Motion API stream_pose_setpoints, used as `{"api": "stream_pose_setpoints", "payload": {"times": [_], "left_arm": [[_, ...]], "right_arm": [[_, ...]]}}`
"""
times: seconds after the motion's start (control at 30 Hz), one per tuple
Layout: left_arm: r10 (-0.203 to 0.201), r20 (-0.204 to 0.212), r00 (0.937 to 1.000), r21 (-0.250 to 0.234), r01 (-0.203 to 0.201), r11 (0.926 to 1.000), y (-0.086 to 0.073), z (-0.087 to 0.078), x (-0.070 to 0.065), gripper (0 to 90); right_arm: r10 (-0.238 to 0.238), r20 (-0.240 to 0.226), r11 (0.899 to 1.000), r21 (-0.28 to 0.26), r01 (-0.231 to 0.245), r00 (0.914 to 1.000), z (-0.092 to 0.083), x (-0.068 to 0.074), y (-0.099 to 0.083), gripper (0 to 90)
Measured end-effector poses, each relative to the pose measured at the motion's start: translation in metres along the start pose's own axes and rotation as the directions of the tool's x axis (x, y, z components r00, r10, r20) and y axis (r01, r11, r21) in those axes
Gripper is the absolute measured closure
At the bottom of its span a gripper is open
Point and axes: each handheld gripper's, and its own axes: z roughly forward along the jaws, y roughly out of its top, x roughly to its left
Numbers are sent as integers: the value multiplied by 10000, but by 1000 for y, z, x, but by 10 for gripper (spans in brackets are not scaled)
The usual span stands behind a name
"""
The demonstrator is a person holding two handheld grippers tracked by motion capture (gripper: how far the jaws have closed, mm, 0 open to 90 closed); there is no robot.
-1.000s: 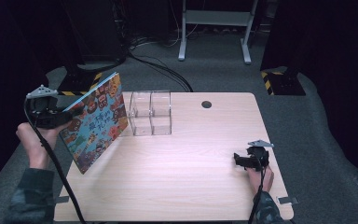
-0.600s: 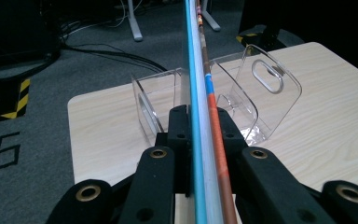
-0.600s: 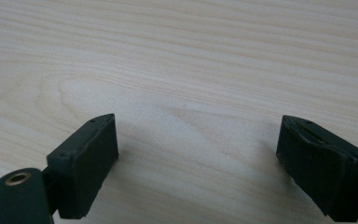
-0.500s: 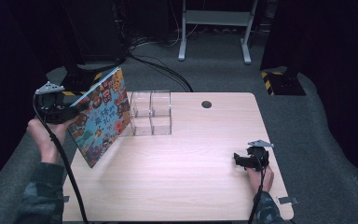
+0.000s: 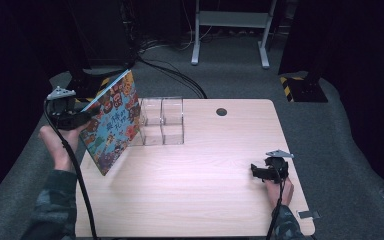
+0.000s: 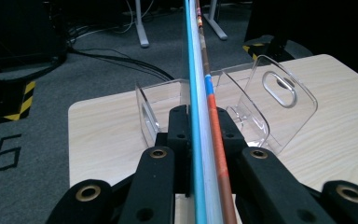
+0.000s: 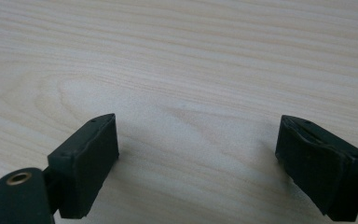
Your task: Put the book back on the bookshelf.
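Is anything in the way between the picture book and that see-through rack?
No, nothing visible is. The left claw is clamped on the picture book, tilted up just left of the clear rack. In the left gripper view its slots sit right behind the book's edge.

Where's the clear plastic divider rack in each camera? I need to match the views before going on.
High view: the clear rack stands at the table's far left, just right of the picture book held in the left gripper.
Left gripper view: the clear rack rises behind the jaws, both sides of the book's edge.
Right gripper view: bare tabletop between open jaws.
Shared landmark: the light wooden tabletop.
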Motion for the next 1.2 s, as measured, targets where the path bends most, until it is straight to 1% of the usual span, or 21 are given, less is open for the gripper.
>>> {"api": "stream_pose_setpoints", "payload": {"times": [0.1,0.3,0.33,0.4,0.5,0.77,0.93,1.0,1.2], "left_arm": [[-41,-65,10000,-107,40,9999,-2,5,1,807],[-116,-89,9999,1,116,9999,-8,14,3,807],[-177,-104,9998,-73,177,9998,-9,15,2,807],[-176,-71,9998,-56,175,9998,-10,16,3,807],[-227,-84,9997,-152,226,9996,-10,17,3,807],[-126,-179,9998,-403,119,9991,-9,19,1,807],[50,-205,9998,-354,-57,9994,-9,22,-2,807],[6,-237,9997,-416,-16,9991,-10,24,-3,807],[86,-300,9995,-518,-101,9986,-11,27,-5,806]], "right_arm": [[-4,6,10000,-4,4,10000,0,0,0,123],[-6,6,10000,-7,6,10000,0,0,0,124],[-7,7,10000,-7,7,10000,0,0,0,124],[-3,7,10000,-4,3,10000,0,0,0,124],[2,4,10000,-7,-2,10000,0,0,0,124],[-3,2,10000,-11,3,10000,0,0,0,126],[-1,8,10000,-15,1,10000,0,0,0,127],[-8,8,10000,-20,8,10000,0,0,0,128],[-10,-6,10000,-21,10,10000,0,0,0,129]]}}
